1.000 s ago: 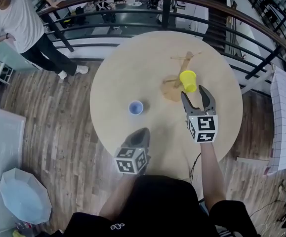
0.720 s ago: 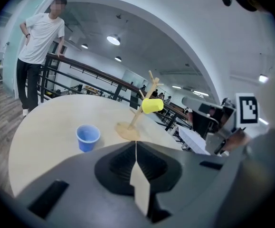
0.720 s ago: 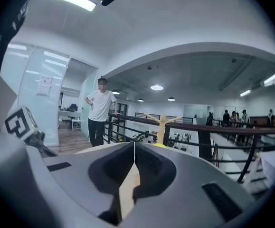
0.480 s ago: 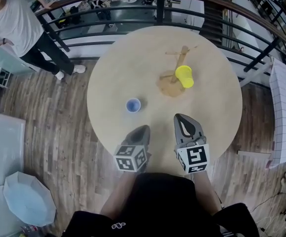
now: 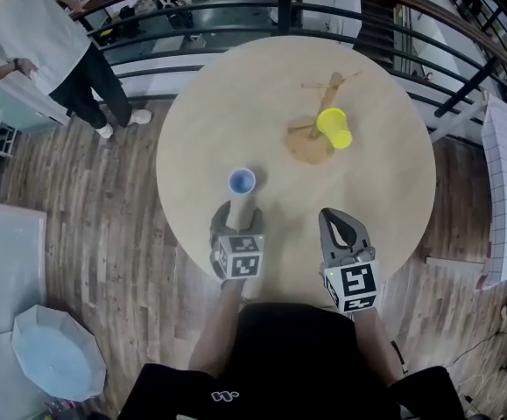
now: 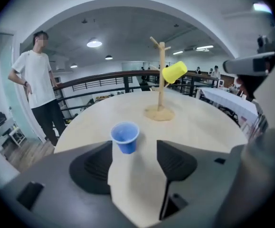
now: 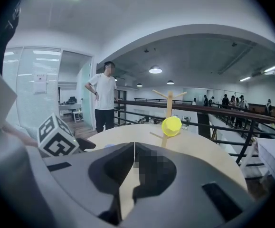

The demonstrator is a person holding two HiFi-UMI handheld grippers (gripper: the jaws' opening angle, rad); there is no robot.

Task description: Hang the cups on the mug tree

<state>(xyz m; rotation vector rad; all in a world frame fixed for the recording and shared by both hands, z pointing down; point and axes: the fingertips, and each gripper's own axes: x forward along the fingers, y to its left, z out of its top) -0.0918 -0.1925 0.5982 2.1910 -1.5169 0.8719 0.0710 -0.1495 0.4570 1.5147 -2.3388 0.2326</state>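
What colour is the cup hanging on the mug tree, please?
The cup is yellow, clearest in the left gripper view.

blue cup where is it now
Head view: the blue cup stands upright on the table, left of the mug tree, just beyond the left gripper, whose jaws have just opened with nothing between them.
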